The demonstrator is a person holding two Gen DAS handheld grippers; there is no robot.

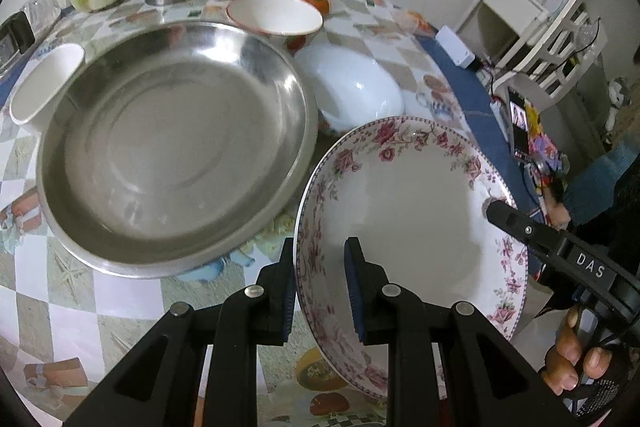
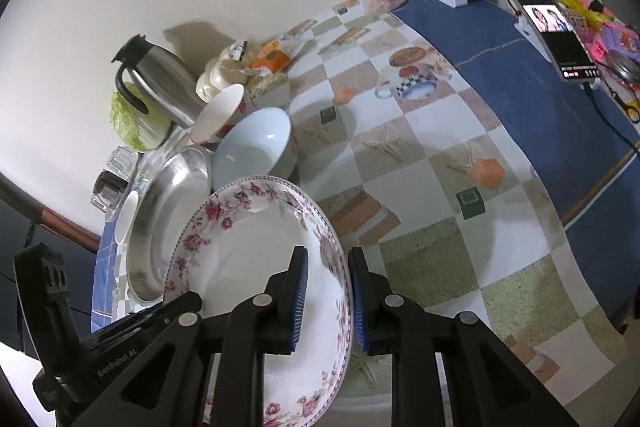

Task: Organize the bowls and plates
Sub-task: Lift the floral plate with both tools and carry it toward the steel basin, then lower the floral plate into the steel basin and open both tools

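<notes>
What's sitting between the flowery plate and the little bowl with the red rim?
A pale blue bowl sits between the flowery plate and the red-rimmed bowl. The right wrist view shows it best.

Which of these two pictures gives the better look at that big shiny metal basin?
The left wrist view: the metal basin lies nearly whole, its inside and rim open to the camera. In the right wrist view it appears edge-on and small, partly hidden behind the floral plate.

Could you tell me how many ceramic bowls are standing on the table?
2: a red-rimmed bowl behind the steel basin, and a pale blue bowl to its right. A white cup sits left; others may be hidden.
</notes>
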